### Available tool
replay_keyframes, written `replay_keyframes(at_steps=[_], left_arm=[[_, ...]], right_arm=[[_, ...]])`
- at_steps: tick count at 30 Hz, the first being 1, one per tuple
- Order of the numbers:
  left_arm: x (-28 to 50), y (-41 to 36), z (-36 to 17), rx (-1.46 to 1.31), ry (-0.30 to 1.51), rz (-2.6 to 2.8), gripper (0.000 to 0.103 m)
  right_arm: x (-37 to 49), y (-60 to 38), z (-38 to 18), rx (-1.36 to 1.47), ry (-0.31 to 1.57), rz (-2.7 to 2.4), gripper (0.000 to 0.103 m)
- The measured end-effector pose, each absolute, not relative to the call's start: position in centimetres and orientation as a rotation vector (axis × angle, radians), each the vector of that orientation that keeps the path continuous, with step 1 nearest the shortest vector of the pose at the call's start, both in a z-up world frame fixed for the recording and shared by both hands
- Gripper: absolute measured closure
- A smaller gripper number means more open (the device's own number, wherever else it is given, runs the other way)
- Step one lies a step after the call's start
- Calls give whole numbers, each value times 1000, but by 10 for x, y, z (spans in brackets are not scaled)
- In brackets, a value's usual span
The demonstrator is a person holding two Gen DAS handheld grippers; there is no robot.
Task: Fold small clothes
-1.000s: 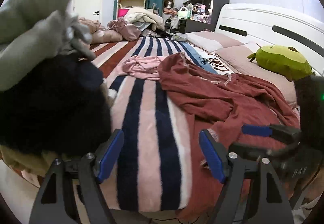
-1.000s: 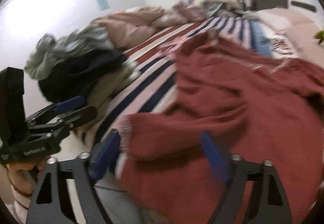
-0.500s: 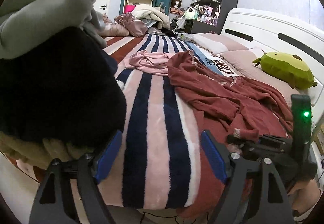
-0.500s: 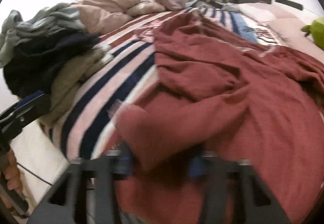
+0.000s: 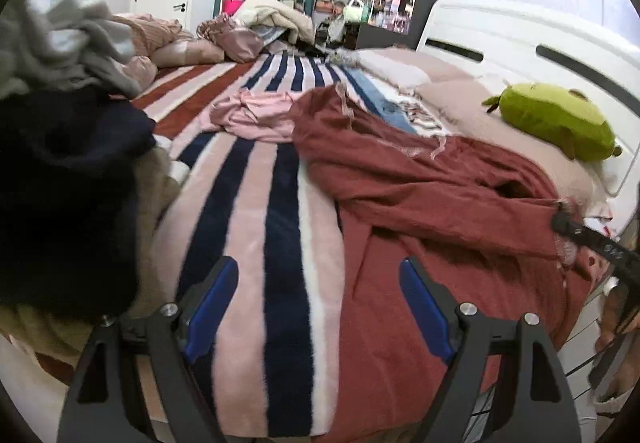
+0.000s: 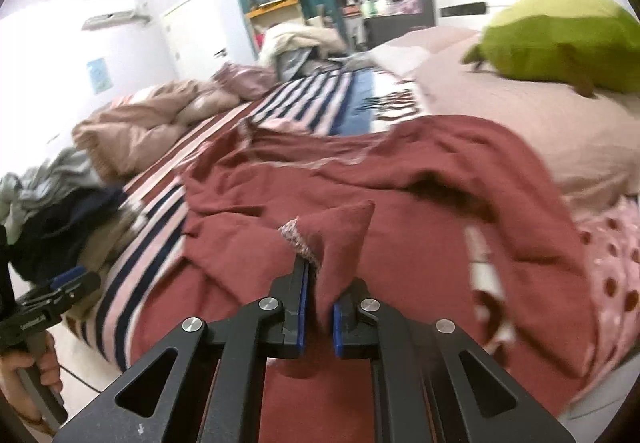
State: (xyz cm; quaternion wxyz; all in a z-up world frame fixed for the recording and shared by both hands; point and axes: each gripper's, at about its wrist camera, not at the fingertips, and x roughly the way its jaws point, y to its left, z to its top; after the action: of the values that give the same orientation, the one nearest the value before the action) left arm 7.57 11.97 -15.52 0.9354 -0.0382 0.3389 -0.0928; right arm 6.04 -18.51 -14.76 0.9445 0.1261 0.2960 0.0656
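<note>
A dark red garment lies crumpled across the striped bed blanket; it also fills the right wrist view. My right gripper is shut on a sleeve end of the red garment, with its pale cuff sticking up past the fingers. In the left wrist view the right gripper shows at the far right edge, pinching the cloth. My left gripper is open and empty, above the blanket near the bed's front edge; it shows at the lower left of the right wrist view.
A pile of grey, black and beige clothes stands at the left. A pink garment lies mid-bed. A green plush toy rests on the pillows by the white headboard. Bedding heaps lie at the far end.
My right gripper closed on the red garment's sleeve end and pulled it to the right. My left gripper drew back from the clothes pile and stayed open.
</note>
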Motion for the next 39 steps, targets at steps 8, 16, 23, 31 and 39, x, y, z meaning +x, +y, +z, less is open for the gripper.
replay_keyframes(at_steps=[8,16,23,31,39], left_arm=[[100,87,-182,-29,788,-179,23],[147,56,-198,32,836,-184,37],[173,60,-201,4,819,-162,100],[178,125,-198,-58,798,99,103],[174,114,-184,-77,774,-152,48]], right_arm=[[53,-234,-172,294,625,91,100],[43,-263,-181,360,592,24,100],[31,-285,-162,359,533,-37,100],[36,-284,-145,317,510,-54,100],[51,-275,-155,185,694,27,63]])
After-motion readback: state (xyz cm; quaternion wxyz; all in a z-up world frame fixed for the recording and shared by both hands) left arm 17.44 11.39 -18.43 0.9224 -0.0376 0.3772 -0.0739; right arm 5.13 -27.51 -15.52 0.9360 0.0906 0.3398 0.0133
